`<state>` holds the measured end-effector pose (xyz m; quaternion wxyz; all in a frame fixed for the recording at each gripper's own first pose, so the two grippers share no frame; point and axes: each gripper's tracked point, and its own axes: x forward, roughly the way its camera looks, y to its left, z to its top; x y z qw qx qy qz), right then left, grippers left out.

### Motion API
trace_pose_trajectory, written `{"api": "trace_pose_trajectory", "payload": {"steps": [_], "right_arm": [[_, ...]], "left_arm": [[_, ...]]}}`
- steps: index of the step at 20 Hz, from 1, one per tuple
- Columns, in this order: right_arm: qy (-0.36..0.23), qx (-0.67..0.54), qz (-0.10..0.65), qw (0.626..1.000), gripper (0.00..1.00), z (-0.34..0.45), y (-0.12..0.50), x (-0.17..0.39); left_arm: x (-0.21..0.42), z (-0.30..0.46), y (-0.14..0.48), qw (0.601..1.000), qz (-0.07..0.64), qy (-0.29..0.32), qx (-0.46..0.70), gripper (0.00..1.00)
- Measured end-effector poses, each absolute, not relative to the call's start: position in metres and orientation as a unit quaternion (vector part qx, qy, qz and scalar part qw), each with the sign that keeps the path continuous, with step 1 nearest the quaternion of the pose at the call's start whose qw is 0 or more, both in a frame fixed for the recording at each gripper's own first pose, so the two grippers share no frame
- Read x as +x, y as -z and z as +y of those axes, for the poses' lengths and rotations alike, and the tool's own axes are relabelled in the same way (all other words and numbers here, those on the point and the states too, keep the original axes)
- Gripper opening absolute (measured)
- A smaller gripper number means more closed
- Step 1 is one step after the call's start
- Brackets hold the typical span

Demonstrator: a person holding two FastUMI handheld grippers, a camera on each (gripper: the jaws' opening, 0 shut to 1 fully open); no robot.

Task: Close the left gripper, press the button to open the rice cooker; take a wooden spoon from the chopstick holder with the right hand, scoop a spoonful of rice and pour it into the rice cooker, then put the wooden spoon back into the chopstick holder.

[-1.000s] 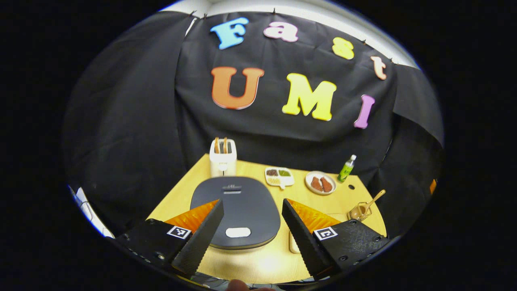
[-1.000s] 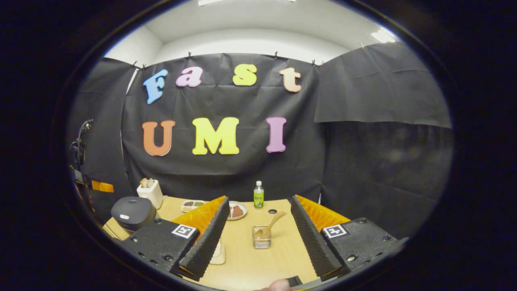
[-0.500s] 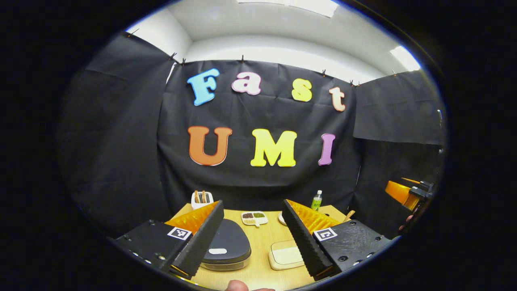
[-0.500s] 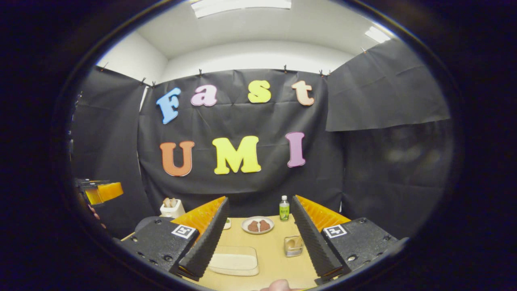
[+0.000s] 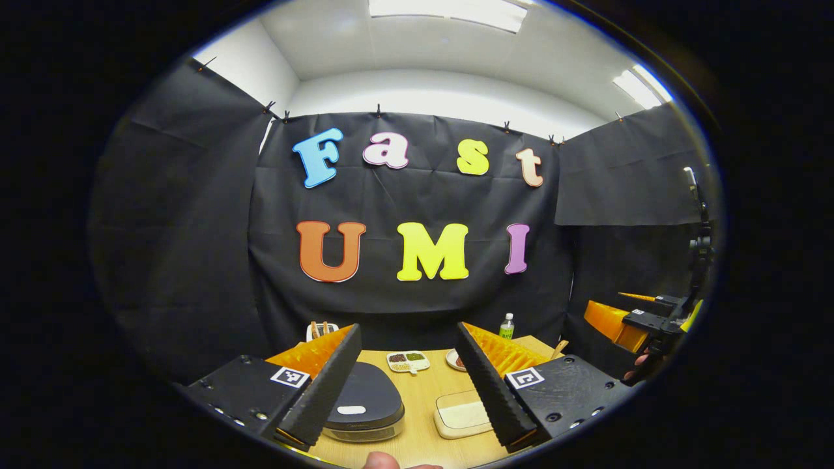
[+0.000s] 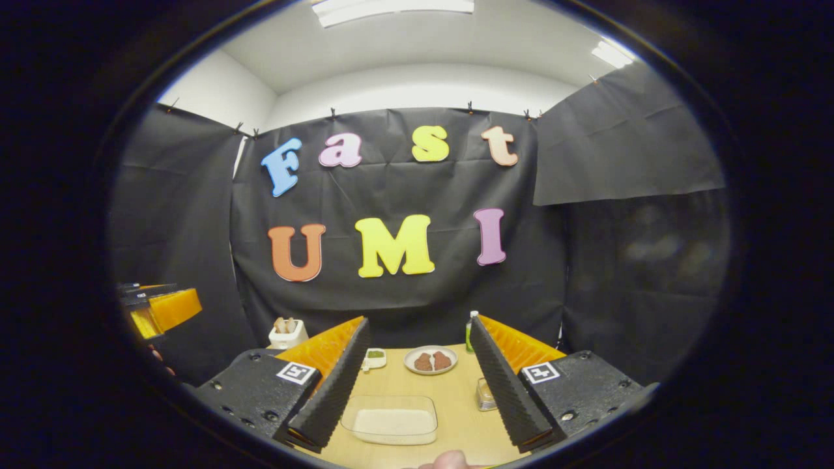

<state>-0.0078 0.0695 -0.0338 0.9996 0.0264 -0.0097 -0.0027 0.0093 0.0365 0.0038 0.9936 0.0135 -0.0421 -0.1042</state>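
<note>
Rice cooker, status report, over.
Both tongs open, empty: left, right. Rice cooker lid shut, button unpressed. Wooden spoon in holder. Nothing blocking.

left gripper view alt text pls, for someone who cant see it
The left gripper hangs open above a wooden table, holding nothing, with a closed dark rice cooker between its fingers. A tray of rice sits beside the cooker, and the right gripper shows far right.

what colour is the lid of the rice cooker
Dark grey, with a small pale oval button near its front edge. The rice cooker shows best in the left gripper view.
</note>
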Motion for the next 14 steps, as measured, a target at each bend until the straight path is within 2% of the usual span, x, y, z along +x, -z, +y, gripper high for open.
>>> {"api": "trace_pose_trajectory", "payload": {"steps": [14], "right_arm": [[0.011,0.016,-0.011,1.000,0.99,0.0666,0.0289,-0.0119]], "left_arm": [[0.0101,0.0320,-0.0006,0.995,-0.041,0.094,0.014,0.95]]}}
